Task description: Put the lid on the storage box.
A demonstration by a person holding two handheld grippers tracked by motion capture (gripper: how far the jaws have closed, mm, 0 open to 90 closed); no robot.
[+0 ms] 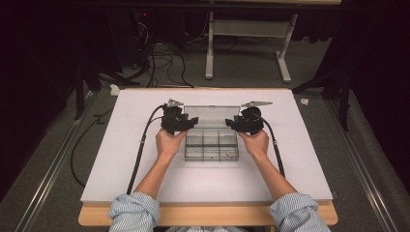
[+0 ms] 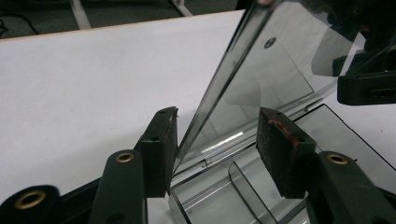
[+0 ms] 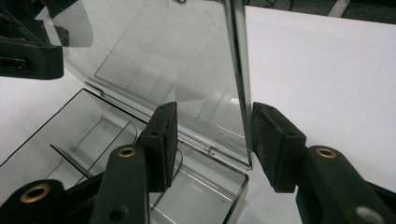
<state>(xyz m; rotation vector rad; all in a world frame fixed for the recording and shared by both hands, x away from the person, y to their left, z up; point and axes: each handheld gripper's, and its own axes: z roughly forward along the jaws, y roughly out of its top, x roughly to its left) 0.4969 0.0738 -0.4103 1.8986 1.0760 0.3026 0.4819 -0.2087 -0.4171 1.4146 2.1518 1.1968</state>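
A clear plastic compartment box (image 1: 211,145) lies mid-table with its lid (image 1: 212,116) raised nearly upright at the back. My left gripper (image 1: 193,122) sits at the lid's left edge. In the left gripper view its jaws (image 2: 217,149) straddle the lid (image 2: 261,84), whose edge runs close by the left pad (image 2: 161,149) while the right pad stands well clear. At the lid's right edge my right gripper (image 1: 231,123) is also open (image 3: 215,144), the lid (image 3: 187,56) rising just beside its right pad (image 3: 275,144). A small brownish item (image 1: 227,153) lies in a front compartment.
The white tabletop (image 1: 145,179) spreads wide around the box. Black cables (image 1: 140,150) trail from both grippers toward the near edge. Beyond the table stand a white desk frame (image 1: 209,53) and loose floor cables (image 1: 164,63).
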